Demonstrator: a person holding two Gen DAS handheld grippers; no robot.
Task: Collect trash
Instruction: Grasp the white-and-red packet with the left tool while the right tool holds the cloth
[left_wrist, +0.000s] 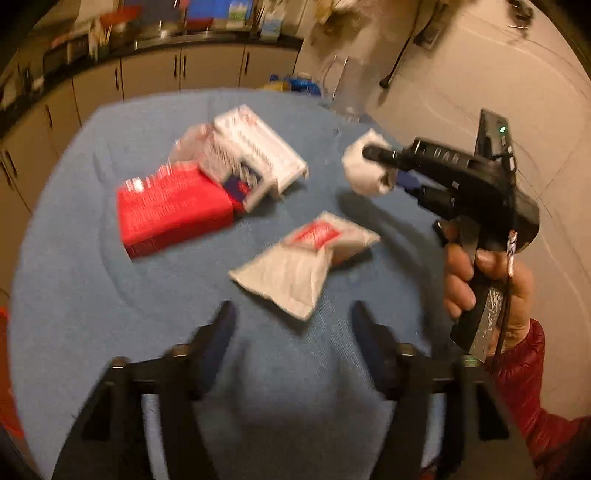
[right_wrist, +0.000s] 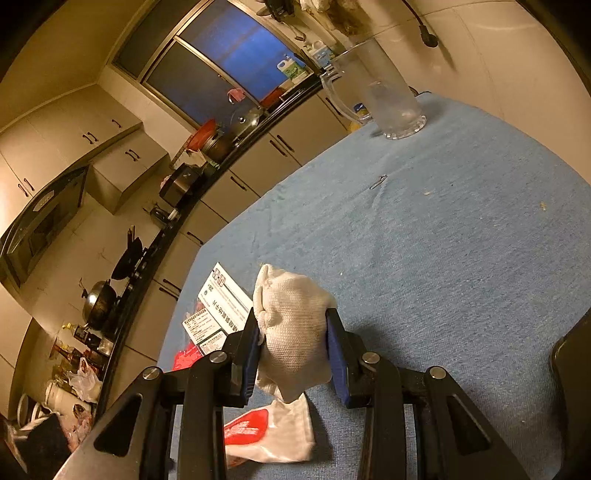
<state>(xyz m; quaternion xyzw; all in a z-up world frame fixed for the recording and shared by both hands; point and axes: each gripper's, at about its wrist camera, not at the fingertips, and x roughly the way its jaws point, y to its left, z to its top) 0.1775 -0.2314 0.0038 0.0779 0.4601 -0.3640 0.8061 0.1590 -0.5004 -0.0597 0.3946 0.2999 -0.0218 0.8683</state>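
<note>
On the blue tablecloth (left_wrist: 110, 314) lie a red box (left_wrist: 173, 210), a white printed carton (left_wrist: 255, 151) leaning on it, and a crumpled white-and-red plastic wrapper (left_wrist: 303, 266). My left gripper (left_wrist: 291, 325) is open and empty, just in front of the wrapper. My right gripper (right_wrist: 295, 339) is shut on a crumpled white paper towel wad (right_wrist: 295, 332) and holds it above the table; it shows in the left wrist view (left_wrist: 369, 170) at the right, with the wad (left_wrist: 364, 175) in its jaws. The wrapper (right_wrist: 280, 435) and carton (right_wrist: 221, 306) lie below it.
A clear glass pitcher (right_wrist: 384, 96) stands at the table's far edge by the tiled wall. A paper clip (right_wrist: 378, 182) and crumbs lie on the cloth (right_wrist: 443, 240). Kitchen cabinets and a cluttered counter (right_wrist: 147, 251) run along the left.
</note>
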